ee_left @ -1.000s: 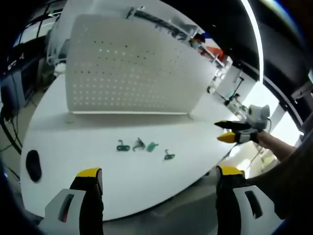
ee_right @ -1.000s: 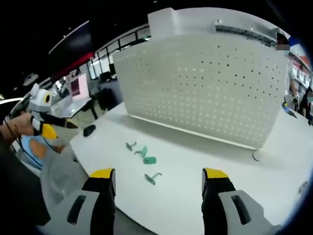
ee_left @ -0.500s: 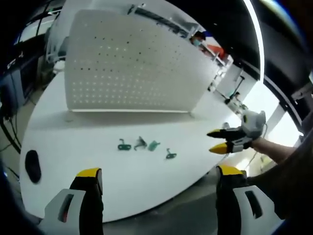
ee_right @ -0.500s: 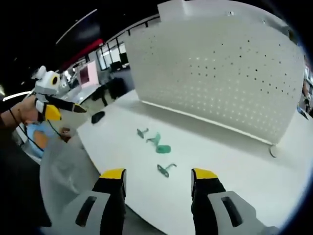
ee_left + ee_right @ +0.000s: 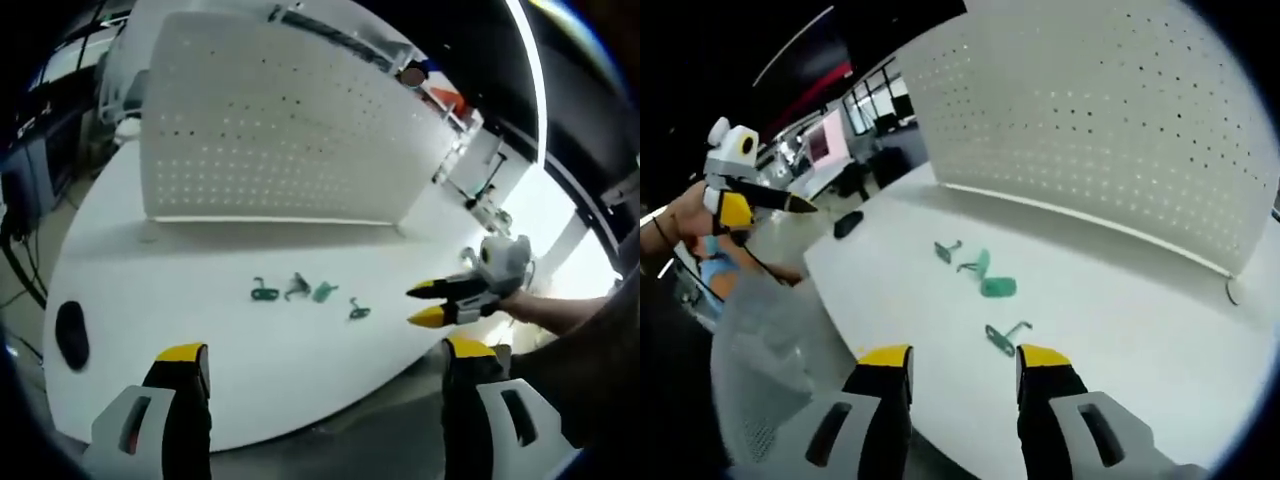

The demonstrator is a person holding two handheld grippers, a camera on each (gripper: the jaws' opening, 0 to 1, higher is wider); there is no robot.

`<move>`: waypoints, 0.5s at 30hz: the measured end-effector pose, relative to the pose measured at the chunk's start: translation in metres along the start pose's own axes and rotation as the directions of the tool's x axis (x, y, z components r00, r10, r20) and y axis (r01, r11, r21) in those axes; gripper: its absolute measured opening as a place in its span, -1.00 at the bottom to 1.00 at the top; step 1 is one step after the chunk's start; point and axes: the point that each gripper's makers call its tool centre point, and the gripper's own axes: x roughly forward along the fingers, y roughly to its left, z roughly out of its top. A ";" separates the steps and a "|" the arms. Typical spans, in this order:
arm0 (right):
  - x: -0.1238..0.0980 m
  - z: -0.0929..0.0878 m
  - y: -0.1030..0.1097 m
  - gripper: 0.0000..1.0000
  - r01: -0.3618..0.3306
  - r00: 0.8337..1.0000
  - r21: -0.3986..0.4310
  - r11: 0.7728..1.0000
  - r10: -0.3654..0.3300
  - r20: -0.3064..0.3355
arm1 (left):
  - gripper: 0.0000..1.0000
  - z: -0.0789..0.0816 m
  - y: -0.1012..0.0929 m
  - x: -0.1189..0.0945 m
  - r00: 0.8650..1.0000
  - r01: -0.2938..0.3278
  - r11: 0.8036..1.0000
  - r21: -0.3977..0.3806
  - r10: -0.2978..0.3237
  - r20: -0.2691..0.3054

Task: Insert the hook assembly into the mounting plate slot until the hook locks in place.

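Several small green hook pieces lie in a loose row on the white table [image 5: 150, 290]: one at the left [image 5: 264, 292], one in the middle [image 5: 325, 292] and one at the right [image 5: 359, 311]. In the right gripper view the nearest hook piece [image 5: 1005, 335] lies just ahead of my right gripper [image 5: 962, 358], which is open and holds nothing. The white perforated mounting plate [image 5: 280, 130] [image 5: 1110, 110] stands upright behind them. My left gripper [image 5: 325, 352] is open and empty, back from the table's edge. The right gripper [image 5: 418, 305] reaches in from the right, held by a hand. The left gripper [image 5: 780, 205] hangs at far left.
A black oval object [image 5: 72, 335] [image 5: 848, 224] rests on the table's left end. The table's rounded front edge [image 5: 330, 405] runs below the hooks. Desks and screens [image 5: 825, 145] fill the dim room behind.
The right gripper has come forward and lower towards the hooks, and its jaws have narrowed somewhat. The left gripper has stayed almost still.
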 end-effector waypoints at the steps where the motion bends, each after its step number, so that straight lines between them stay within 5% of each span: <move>1: 0.003 0.000 -0.001 -0.19 -0.001 1.000 -0.003 1.000 0.001 -0.002 | 0.97 0.000 0.000 0.000 1.000 0.001 1.000 -0.001 -0.001 0.001; 15: 0.028 -0.007 -0.008 -0.32 -0.023 0.998 -0.022 1.000 0.022 -0.063 | 0.96 0.002 0.006 -0.001 1.000 -0.004 1.000 -0.009 0.004 0.005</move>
